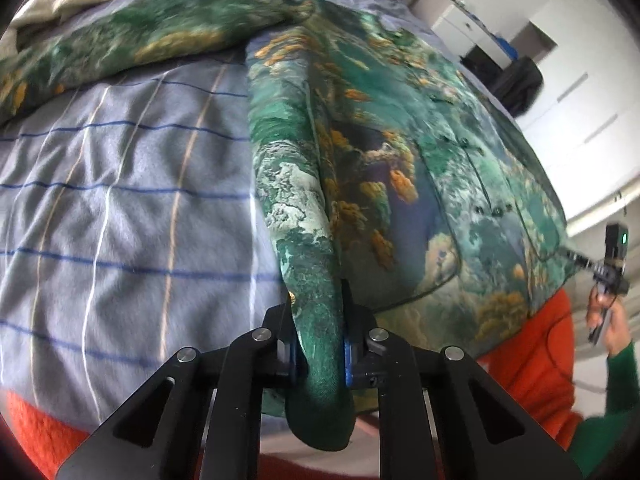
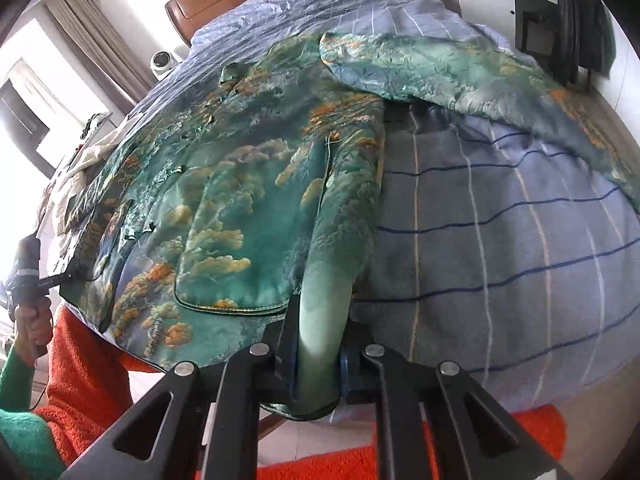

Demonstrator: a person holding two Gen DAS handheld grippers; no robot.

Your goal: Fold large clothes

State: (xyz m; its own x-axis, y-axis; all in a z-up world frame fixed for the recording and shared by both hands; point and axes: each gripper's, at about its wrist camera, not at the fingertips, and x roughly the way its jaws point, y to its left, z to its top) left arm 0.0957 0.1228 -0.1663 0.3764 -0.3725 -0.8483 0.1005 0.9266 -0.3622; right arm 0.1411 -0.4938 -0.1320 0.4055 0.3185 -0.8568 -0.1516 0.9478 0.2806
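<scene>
Stretching away from you along the blue-grey striped bedsheet, the green cloud-patterned silk jacket has both hem corners clamped: left gripper, right gripper.

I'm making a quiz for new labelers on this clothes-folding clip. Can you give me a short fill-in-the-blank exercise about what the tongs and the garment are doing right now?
1. The left tongs are shut on the bottom edge of the green printed ____.
2. The right tongs are ____ on the garment's opposite bottom corner.
3. The garment lies on a ____ with a striped blue sheet.
4. The blanket hanging off the bed's near edge is ____ in color.

Missing words: jacket; shut; bed; orange
</scene>
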